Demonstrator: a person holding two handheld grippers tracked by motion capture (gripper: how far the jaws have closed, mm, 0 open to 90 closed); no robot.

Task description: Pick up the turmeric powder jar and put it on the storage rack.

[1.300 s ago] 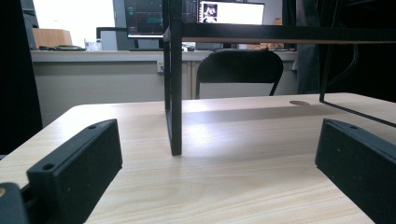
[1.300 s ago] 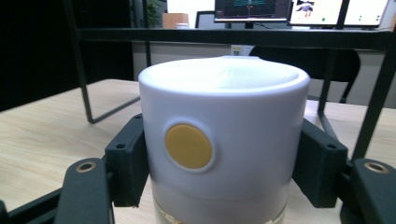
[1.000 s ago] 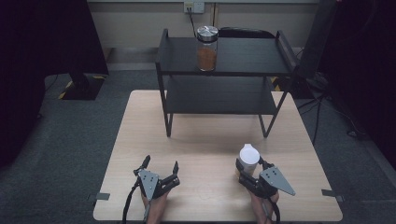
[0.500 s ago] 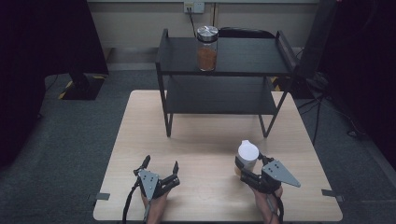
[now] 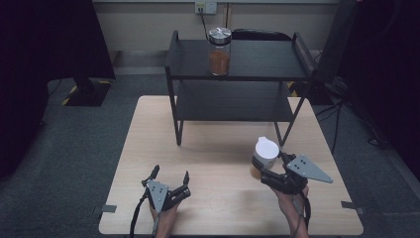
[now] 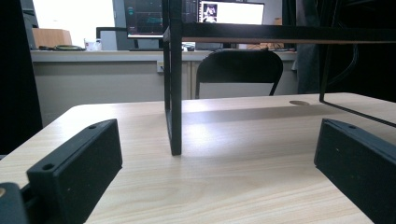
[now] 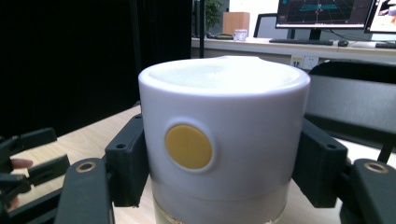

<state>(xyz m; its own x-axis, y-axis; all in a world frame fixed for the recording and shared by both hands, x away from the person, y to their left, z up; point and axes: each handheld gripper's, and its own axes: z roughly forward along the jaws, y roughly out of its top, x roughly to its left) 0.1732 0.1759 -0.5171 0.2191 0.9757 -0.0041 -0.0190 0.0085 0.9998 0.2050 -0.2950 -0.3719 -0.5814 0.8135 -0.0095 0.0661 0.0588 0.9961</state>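
My right gripper (image 5: 264,167) is shut on a jar with a white lid (image 5: 266,148) and holds it a little above the wooden table (image 5: 218,148), near the right front. In the right gripper view the jar's white lid (image 7: 224,135) bears a round yellow dot, and a black jaw presses on each side of it. At the left front my left gripper (image 5: 171,174) rests low over the table, open with nothing between its jaws. In the left gripper view the left gripper (image 6: 219,140) faces the leg of the black rack (image 6: 175,116).
A black two-tier rack (image 5: 237,74) stands on the far half of the table. On its top shelf is a glass jar with a silver lid (image 5: 219,49) and orange contents. A black chair (image 6: 239,70) and desks with monitors lie beyond the table.
My right gripper has risen with the white-lidded jar and drifted slightly to the right. The left gripper has stayed where it was.
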